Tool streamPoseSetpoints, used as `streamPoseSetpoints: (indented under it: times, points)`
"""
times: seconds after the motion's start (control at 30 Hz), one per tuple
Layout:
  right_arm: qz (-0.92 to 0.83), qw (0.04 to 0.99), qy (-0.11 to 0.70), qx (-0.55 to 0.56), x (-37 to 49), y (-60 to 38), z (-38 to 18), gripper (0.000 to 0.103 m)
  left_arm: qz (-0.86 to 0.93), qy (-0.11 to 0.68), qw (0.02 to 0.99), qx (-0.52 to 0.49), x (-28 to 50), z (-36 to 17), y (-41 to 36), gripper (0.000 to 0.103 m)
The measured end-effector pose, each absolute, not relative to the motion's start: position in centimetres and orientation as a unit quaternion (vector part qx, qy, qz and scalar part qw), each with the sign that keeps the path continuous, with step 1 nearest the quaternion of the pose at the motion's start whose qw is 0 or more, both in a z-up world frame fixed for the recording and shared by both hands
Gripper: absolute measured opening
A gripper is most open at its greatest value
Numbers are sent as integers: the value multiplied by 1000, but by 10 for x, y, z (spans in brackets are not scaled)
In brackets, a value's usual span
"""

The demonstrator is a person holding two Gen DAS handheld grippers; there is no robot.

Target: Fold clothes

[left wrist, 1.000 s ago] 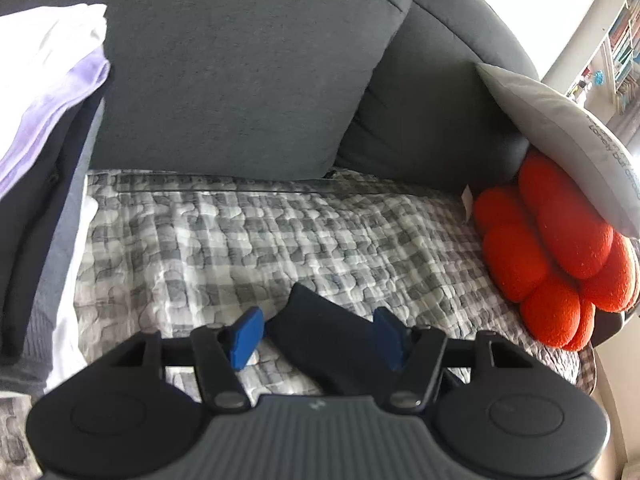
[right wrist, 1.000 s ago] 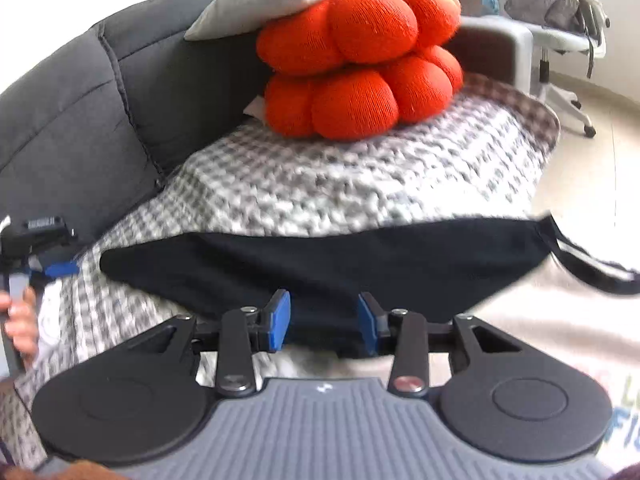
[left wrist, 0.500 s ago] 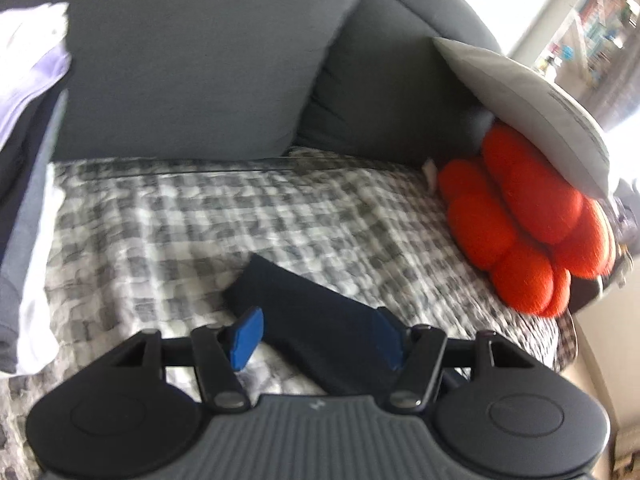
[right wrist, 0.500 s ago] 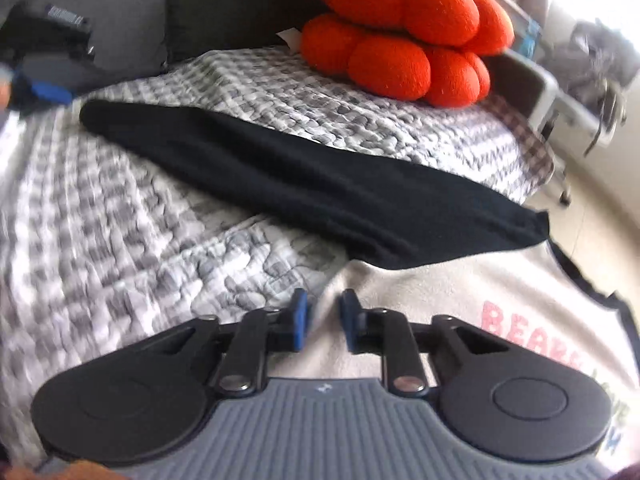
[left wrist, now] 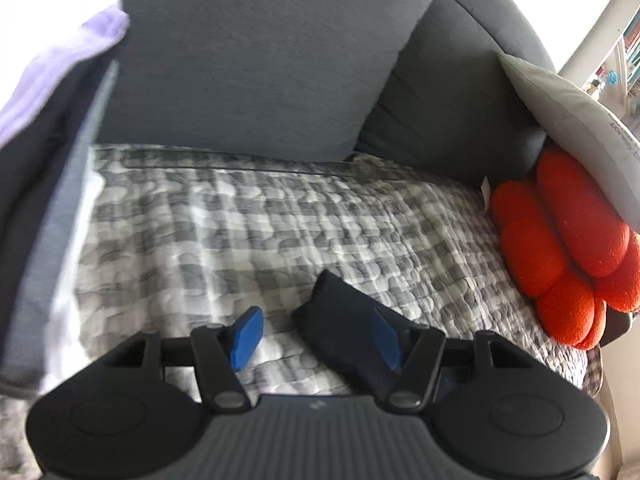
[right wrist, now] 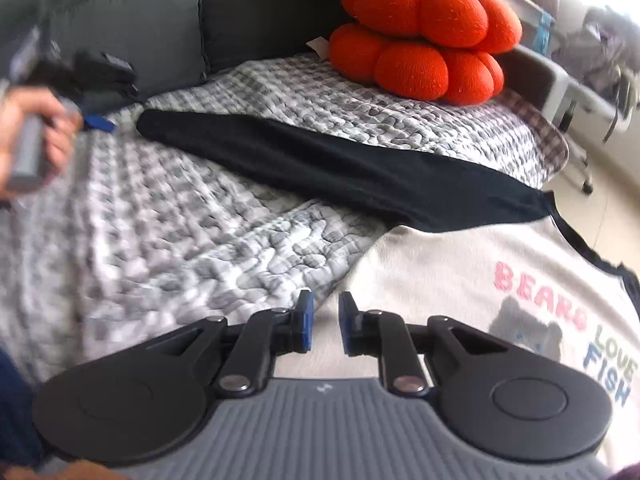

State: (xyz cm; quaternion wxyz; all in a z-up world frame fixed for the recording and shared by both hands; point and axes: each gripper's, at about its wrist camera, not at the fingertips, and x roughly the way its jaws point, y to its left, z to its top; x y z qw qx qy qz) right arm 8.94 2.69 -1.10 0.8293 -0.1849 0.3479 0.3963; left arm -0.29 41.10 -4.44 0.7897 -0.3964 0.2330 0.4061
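Observation:
A cream sweatshirt with black sleeves and a bear print lies flat on the checkered quilt. One black sleeve stretches out to the left across the quilt. My right gripper hovers at the left edge of the cream body. Its jaws stand a narrow gap apart, and I see no fabric pinched between them. My left gripper is open over the sleeve's cuff end, which lies nearer the right finger. In the right wrist view a hand holds that left gripper near the cuff.
Grey sofa back cushions rise behind the quilt. An orange bobbly cushion and a grey pillow fill the right corner. A stack of folded clothes stands at the left. An office chair is beyond the sofa arm.
My right gripper narrowed its jaws and moved from above the black sleeve to the edge of the cream body. The left gripper stayed open over the cuff, its view shifting slightly.

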Motion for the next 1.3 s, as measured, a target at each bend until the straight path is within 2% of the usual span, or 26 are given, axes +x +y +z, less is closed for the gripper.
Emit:
streamPoseSetpoints:
  times: [0.17,0.2,0.27,0.43,0.47,0.5,0.53,0.6,0.8,1.0,1.3]
  points:
    - [395,836,344,-165,75,-10,15,21,408,237,790,-391,12,-44,435,63]
    - [399,839,338,-150,73,-19,15,27,405,241,794,-384,17,-44,439,67]
    - [408,840,338,-117,72,-33,14,33,399,258,799,-369,28,-48,445,69]
    - [422,840,327,-96,73,-39,14,33,398,293,807,-322,55,-72,445,66]
    - [427,839,325,-93,74,-40,14,33,394,291,818,-301,58,-73,440,55]
    - [431,838,323,-88,76,-44,16,33,381,297,827,-288,62,-73,438,24]
    - [432,838,321,-86,76,-45,17,33,371,300,831,-287,63,-73,437,13]
    - [433,839,320,-82,77,-47,18,33,357,292,842,-279,63,-72,435,9]
    - [446,837,308,-76,71,-54,19,33,365,196,882,-224,41,-46,427,8]
    - [446,835,312,-83,69,-47,15,35,409,228,858,-212,44,-58,435,9]
    - [454,833,304,-93,62,-41,12,39,419,211,849,-244,22,-48,439,11]
